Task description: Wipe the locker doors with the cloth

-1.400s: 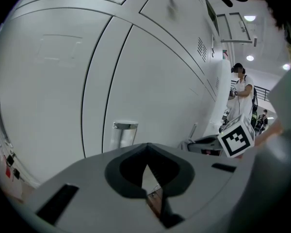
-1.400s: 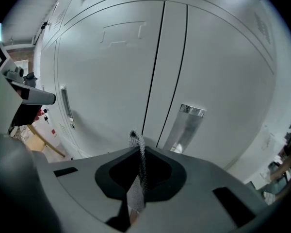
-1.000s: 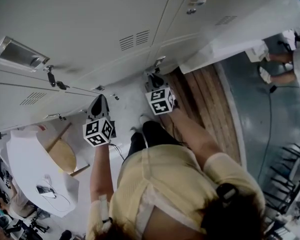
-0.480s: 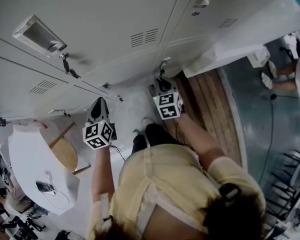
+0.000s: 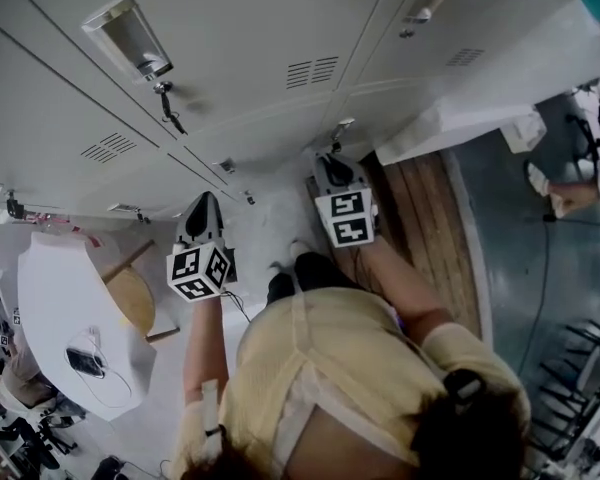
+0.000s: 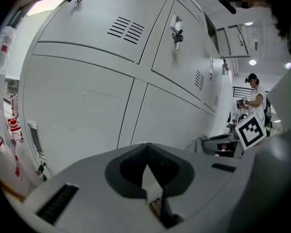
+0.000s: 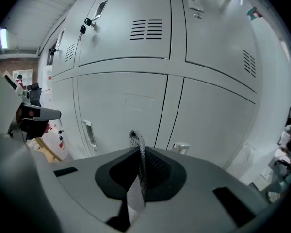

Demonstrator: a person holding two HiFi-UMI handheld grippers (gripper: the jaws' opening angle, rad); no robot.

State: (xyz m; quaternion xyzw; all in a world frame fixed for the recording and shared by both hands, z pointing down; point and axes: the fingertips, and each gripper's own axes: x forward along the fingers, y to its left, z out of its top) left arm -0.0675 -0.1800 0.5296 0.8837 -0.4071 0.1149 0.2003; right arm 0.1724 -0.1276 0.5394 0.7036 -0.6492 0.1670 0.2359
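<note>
Grey locker doors (image 5: 250, 48) fill the top of the head view, and both gripper views look at them from close by (image 6: 87, 106) (image 7: 131, 106). My right gripper (image 7: 138, 178) is shut on a thin fold of grey woven cloth (image 7: 137, 142) that sticks up between its jaws. It is held short of a lower door; in the head view the right gripper (image 5: 332, 163) points at the locker base. My left gripper (image 6: 146, 178) is shut with nothing in it and, in the head view, the left gripper (image 5: 202, 208) hovers beside the right, also aimed at the lockers.
A white round table (image 5: 60, 318) with a phone and cable and a wooden stool (image 5: 130, 303) stand at the left. Keys hang from a door lock (image 5: 165, 98). A white ledge (image 5: 460, 118) and a wooden floor strip (image 5: 420, 218) lie to the right, with another person (image 5: 580, 178) beyond.
The head view has swung so that the lockers take up more of the frame. The right gripper drifted slightly rightward; the left gripper stayed almost in place. Both stay shut.
</note>
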